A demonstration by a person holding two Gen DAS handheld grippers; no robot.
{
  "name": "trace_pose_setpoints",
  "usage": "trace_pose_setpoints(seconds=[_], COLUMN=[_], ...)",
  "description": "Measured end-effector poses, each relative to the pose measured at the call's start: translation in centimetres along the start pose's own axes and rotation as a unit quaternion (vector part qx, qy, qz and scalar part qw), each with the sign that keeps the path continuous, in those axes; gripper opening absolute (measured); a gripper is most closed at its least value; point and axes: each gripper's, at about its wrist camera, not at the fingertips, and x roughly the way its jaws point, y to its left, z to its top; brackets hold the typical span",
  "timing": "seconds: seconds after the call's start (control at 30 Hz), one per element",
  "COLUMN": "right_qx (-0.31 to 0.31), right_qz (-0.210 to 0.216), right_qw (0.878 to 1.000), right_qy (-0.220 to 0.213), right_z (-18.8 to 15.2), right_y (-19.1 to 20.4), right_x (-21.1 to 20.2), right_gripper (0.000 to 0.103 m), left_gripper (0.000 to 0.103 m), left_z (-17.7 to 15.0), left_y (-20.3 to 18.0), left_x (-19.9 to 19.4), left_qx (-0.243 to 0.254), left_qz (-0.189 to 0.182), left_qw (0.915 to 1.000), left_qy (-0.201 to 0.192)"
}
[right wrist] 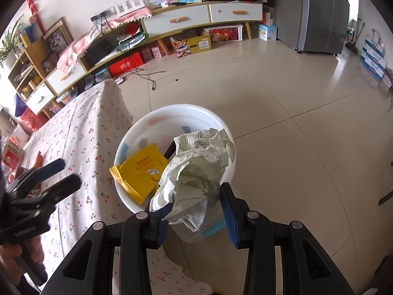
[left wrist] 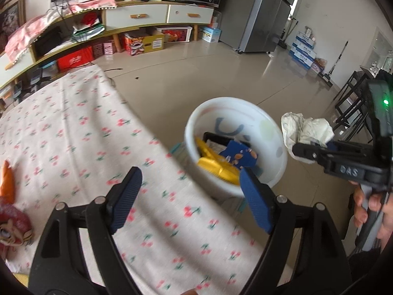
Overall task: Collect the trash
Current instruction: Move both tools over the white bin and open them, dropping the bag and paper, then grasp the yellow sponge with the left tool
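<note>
A white bin (right wrist: 176, 116) stands on the floor beside the table and also shows in the left wrist view (left wrist: 275, 174). Inside lie a yellow wrapper (right wrist: 140, 172) and a blue wrapper (left wrist: 239, 156). My right gripper (right wrist: 194, 211) is shut on a crumpled paper (right wrist: 196, 169) and holds it over the bin's near rim. From the left wrist view the paper (left wrist: 304, 127) hangs just right of the bin. My left gripper (left wrist: 189, 196) is open and empty over the table edge, beside the bin.
The table carries a cherry-print cloth (left wrist: 81, 135) with a red and orange snack packet (left wrist: 9, 211) at its left edge. A low TV cabinet (right wrist: 172, 22), boxes and a grey fridge (right wrist: 324, 12) line the far wall. Tiled floor (right wrist: 294, 113) surrounds the bin.
</note>
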Motion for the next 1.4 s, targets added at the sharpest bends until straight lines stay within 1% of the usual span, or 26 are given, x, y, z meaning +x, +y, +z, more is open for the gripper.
trace_pose_setpoints(seconds=[0.33,0.37,0.4,0.43,0.47,0.53,0.6,0.8,1.1,1.4], right_qx=[0.000,0.002,0.004,0.007,0.009,0.009,0.007,-0.005,-0.027,-0.056], right_qz=[-0.010,-0.013,-0.015,-0.017,-0.019,-0.020,-0.020,-0.014,-0.008,0.006], right_qw=[1.000,1.000,1.000,1.000,1.000,1.000,1.000,1.000,1.000,0.998], right_qy=[0.008,0.010,0.012,0.014,0.013,0.012,0.008,-0.001,-0.006,-0.006], right_z=[0.6,0.7,0.7,0.8,0.8,0.9,0.9,0.5,-0.5,-1.8], right_y=[1.0,1.1,1.2,1.2,1.3,1.6,2.1,4.0,7.2,10.5], right_x=[1.7,1.8,1.9,2.0,1.9,1.8,1.5,0.1,-1.4,-2.6], right_gripper=[0.043,0.049,0.058,0.062,0.065,0.066,0.070,0.074,0.078,0.080], left_gripper=[0.083,0.083,0.083,0.083,0.083,0.083,0.083,0.084,0.087,0.088], left_z=[-2.2,-2.4,-2.7,-2.9,-3.1,-3.5,-3.9,-4.9,-7.0,-9.5], left_y=[2.3,2.4,2.7,3.0,3.2,3.7,4.0,5.4,8.0,11.9], left_x=[-2.6,-2.8,-3.1,-3.4,-3.7,-4.3,-5.1,-7.0,-9.5,-11.8], left_qx=[-0.019,-0.022,-0.024,-0.025,-0.026,-0.029,-0.030,-0.034,-0.036,-0.055], left_qz=[0.020,0.021,0.023,0.024,0.026,0.028,0.030,0.042,0.065,0.099], left_qw=[0.9996,0.9995,0.9994,0.9994,0.9993,0.9992,0.9991,0.9986,0.9972,0.9930], left_qy=[0.004,0.005,0.006,0.006,0.006,0.006,0.004,0.000,0.009,0.031])
